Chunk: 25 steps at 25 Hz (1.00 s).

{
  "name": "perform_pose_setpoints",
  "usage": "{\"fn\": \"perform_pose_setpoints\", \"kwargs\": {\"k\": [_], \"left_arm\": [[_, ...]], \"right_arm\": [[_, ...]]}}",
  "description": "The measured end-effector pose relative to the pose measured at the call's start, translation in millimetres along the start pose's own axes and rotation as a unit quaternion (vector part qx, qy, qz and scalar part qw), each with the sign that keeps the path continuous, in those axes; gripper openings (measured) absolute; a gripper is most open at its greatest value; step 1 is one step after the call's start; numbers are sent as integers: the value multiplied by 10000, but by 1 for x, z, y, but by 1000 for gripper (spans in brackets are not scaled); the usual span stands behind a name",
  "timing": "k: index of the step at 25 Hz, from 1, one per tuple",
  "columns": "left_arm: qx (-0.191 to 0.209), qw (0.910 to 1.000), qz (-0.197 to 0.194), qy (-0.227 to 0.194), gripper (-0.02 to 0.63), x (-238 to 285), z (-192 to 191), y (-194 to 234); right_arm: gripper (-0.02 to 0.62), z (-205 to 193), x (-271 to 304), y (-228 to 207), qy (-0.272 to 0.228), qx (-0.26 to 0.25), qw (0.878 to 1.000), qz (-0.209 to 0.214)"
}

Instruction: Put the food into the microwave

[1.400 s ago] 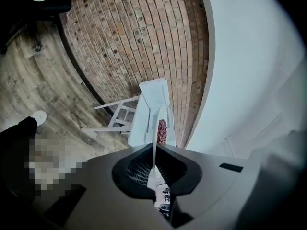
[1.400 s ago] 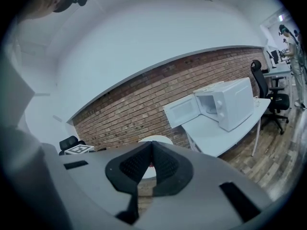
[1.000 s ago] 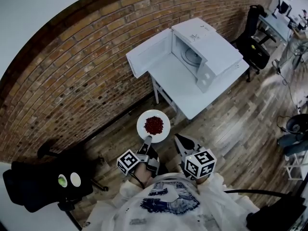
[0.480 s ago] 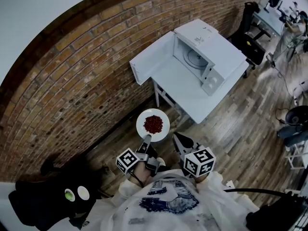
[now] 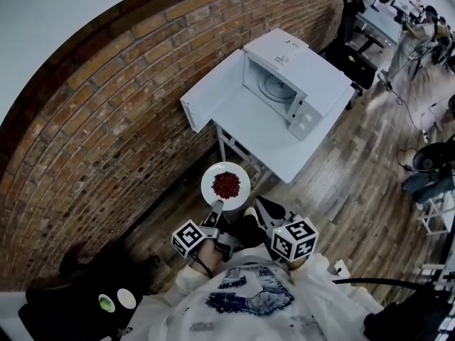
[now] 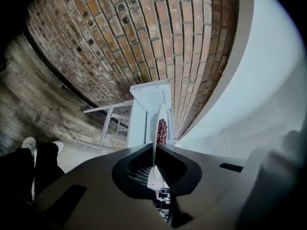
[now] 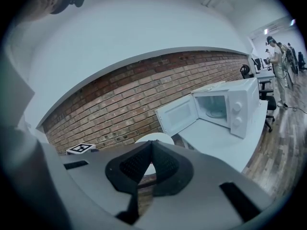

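Observation:
A white plate (image 5: 226, 185) with a heap of red food (image 5: 227, 183) is held level in front of me over the floor. My left gripper (image 5: 216, 207) is shut on the plate's near rim; in the left gripper view the plate (image 6: 160, 121) stands edge-on between the jaws of that gripper (image 6: 154, 151). My right gripper (image 5: 263, 206) hangs just right of the plate, its jaws shut with nothing in them (image 7: 150, 143). The white microwave (image 5: 291, 80) stands on a white table (image 5: 266, 137) ahead, with its door (image 5: 210, 91) swung open to the left and the turntable showing.
A brick wall (image 5: 106, 119) runs behind the table. The floor is wood planks (image 5: 341, 190). A black chair (image 5: 78, 300) stands at the lower left. Black office chairs (image 5: 352, 41), desks and a standing person (image 5: 416, 30) are at the far right. My dark shoe (image 5: 249, 226) shows between the grippers.
The table and microwave have slid left in the head view. The plate stays held in the left gripper at the same spot. A shoe now shows between the grippers.

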State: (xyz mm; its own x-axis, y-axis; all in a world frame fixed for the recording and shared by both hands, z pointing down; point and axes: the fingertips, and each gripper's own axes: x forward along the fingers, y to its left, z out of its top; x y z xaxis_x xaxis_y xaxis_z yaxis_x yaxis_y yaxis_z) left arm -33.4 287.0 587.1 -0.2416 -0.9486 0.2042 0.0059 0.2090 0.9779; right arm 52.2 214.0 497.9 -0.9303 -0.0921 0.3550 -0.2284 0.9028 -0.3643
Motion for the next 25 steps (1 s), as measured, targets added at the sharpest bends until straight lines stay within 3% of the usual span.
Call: {"fn": "perform_pose_setpoints", "kwargs": {"k": [12, 25], "left_arm": [[105, 9993, 123, 328, 15, 48, 13, 0], [332, 9950, 258, 908, 15, 175, 42, -26]], "right_arm": [[14, 17, 40, -31, -36, 150, 9998, -99], [14, 77, 103, -122, -205, 571, 9968, -529]]}}
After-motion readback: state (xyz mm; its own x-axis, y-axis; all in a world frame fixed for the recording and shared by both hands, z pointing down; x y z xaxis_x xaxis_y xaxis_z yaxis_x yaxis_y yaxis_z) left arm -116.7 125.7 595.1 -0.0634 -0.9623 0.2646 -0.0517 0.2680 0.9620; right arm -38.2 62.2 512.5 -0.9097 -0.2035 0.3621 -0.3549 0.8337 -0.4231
